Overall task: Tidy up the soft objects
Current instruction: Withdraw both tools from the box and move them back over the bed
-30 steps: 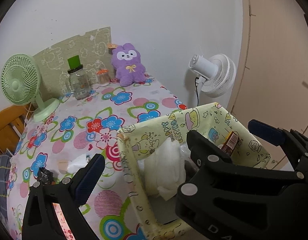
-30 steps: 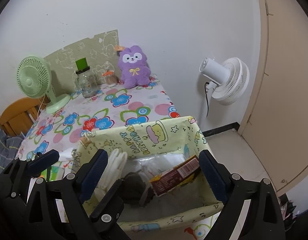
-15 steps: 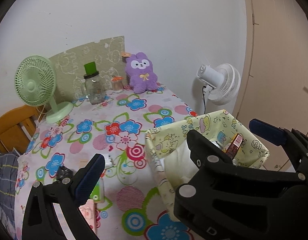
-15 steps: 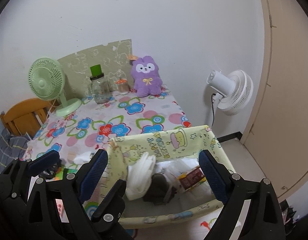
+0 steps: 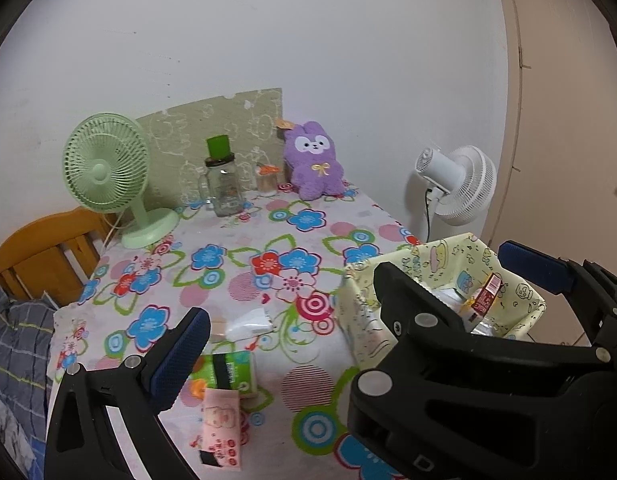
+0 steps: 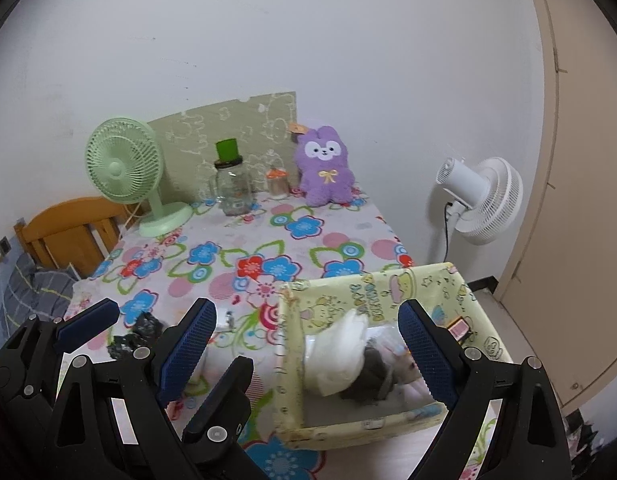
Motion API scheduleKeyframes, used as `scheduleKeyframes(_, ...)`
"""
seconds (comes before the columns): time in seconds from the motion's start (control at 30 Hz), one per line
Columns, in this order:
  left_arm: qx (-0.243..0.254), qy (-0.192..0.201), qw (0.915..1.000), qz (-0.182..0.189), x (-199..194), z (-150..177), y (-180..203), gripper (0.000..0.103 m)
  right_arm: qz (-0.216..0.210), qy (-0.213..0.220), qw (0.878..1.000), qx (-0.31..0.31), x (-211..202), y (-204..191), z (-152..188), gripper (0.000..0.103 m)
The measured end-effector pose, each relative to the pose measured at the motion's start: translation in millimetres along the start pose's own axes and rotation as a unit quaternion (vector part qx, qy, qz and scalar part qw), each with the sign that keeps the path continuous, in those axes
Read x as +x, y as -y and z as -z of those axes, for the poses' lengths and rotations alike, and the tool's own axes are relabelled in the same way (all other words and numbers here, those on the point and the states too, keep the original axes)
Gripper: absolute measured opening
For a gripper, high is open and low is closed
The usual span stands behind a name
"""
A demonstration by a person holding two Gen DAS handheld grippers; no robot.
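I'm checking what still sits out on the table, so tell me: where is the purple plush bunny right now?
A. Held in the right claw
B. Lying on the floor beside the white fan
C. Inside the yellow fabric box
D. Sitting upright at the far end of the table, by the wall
D: the purple plush bunny sits upright at the far end of the table against the wall, well away from the yellow fabric box.

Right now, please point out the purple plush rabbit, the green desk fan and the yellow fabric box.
purple plush rabbit (image 6: 326, 172), right wrist view, chest.
green desk fan (image 6: 120, 170), right wrist view, grille.
yellow fabric box (image 6: 368, 286), right wrist view, far wall.
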State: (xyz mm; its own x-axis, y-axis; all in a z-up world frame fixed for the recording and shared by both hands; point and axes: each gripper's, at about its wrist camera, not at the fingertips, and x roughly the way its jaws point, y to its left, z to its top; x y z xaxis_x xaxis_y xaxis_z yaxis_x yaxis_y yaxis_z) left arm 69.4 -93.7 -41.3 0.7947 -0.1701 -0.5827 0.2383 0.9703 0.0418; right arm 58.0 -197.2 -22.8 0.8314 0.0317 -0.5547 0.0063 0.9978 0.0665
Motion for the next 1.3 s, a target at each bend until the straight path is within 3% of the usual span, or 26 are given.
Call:
scheduleKeyframes(0.63, -0.027, 0.017, 0.9993, -0.018, -18.6, 9.5, -41.1, 0.103, -0.021, 0.009, 1.000, -0.017, -9.9, -43.1, -0.6, 0.094)
scheduleKeyframes(1.3, -0.056, 0.000, 0.9974, -0.045, 1.5, 39.2, -74.0, 0.103, -0.043, -0.007, 0.999, -0.025, 14.2, -72.7, 21.4, 0.094)
